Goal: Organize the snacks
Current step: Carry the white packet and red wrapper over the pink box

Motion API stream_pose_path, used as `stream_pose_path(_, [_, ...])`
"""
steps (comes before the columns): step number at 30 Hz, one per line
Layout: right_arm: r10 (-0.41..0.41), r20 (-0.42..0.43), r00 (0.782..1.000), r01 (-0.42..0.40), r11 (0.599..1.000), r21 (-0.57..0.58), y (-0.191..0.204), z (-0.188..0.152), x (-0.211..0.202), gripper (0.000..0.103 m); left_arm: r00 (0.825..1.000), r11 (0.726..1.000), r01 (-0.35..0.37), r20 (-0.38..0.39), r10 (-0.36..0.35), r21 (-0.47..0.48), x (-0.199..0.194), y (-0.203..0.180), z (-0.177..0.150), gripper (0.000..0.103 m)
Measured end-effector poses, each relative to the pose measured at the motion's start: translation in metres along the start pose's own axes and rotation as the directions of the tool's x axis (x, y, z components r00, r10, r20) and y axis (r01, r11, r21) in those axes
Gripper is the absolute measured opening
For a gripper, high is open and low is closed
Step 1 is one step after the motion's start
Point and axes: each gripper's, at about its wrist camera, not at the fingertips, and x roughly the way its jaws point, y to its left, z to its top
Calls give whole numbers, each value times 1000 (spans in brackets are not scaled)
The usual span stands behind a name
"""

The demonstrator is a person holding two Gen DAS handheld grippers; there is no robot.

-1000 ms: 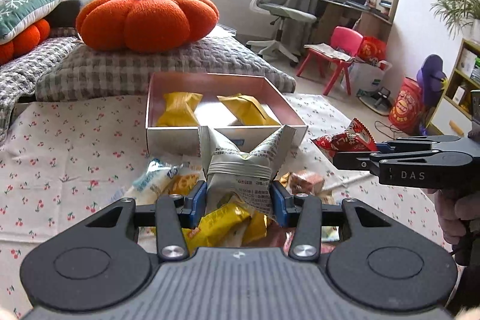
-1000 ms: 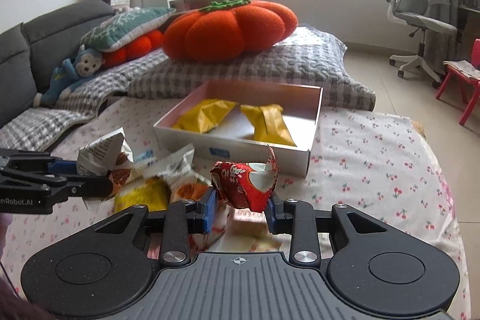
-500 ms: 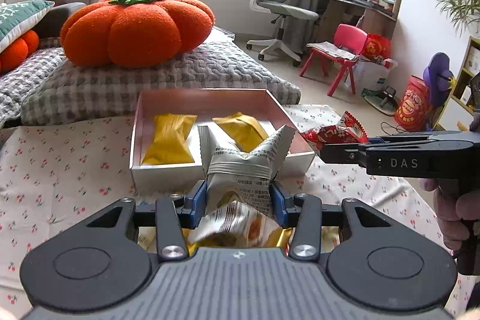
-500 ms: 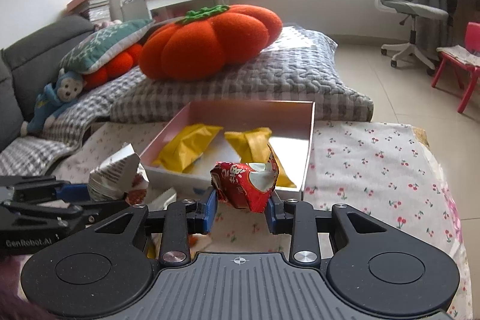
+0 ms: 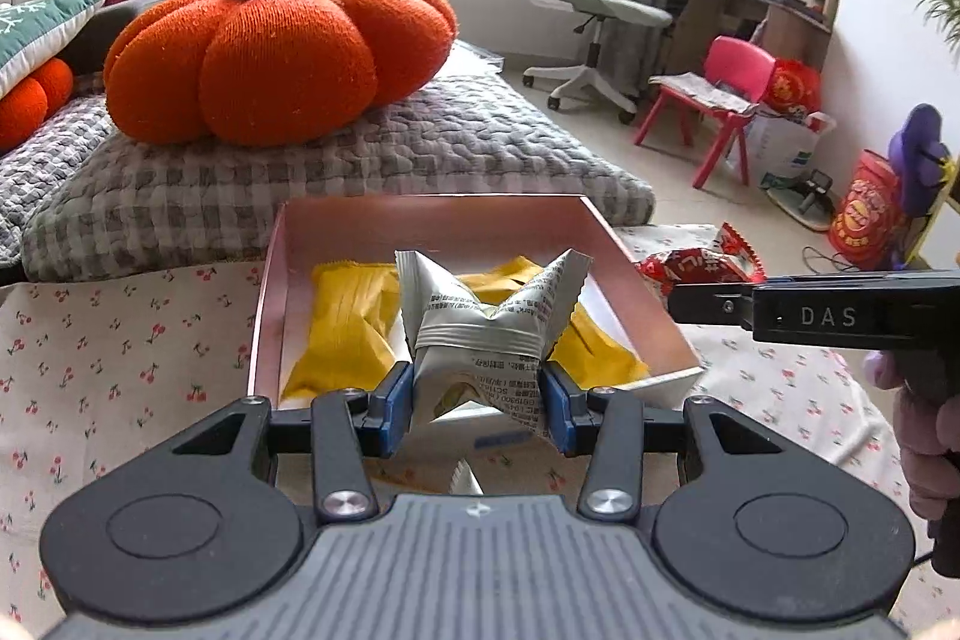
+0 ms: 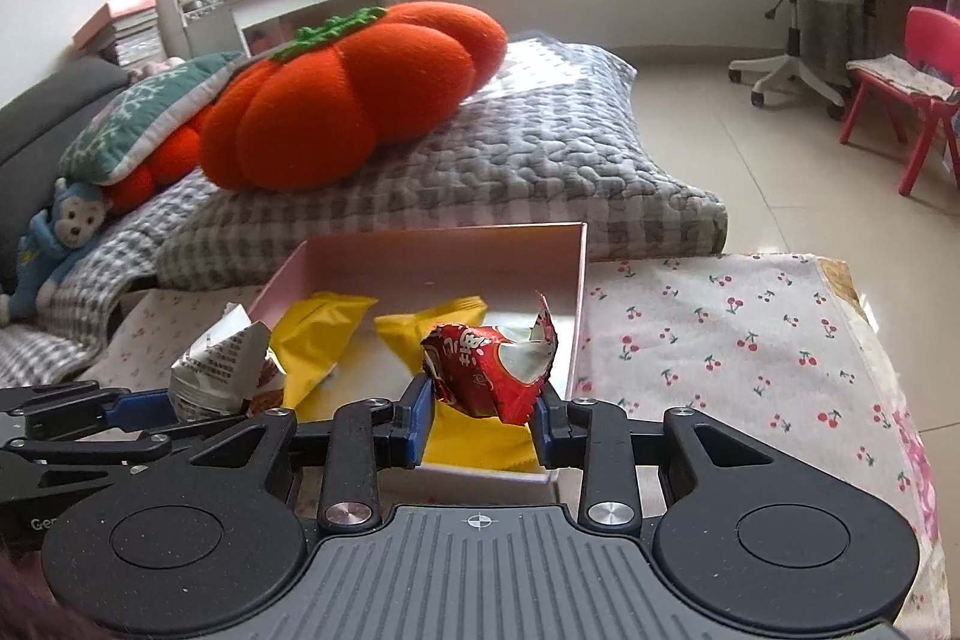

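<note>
- Your left gripper [image 5: 478,403] is clenched on one silver snack packet [image 5: 489,334], held over the near edge of the pink box [image 5: 267,292].
- Your right gripper [image 6: 480,415] grips one red snack packet [image 6: 486,367], also above the box's near right side.
- Two yellow packets lie inside the box: one on the left [image 5: 348,325], one on the right [image 5: 591,349].
- One box sits on the cherry-print cloth [image 5: 120,334] over the worktop.
- One orange pumpkin cushion [image 5: 282,52] rests on the grey checked quilt behind.

A cherry-print cloth [image 6: 720,340] covers the surface, with the pink box [image 6: 581,292] resting on it.
</note>
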Motion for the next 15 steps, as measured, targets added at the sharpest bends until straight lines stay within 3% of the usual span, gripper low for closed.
stream_pose_path(15, [-25, -33, 999, 26, 999, 45, -9, 30, 52, 32, 997, 997, -70, -19, 69, -37, 47, 8, 31, 42])
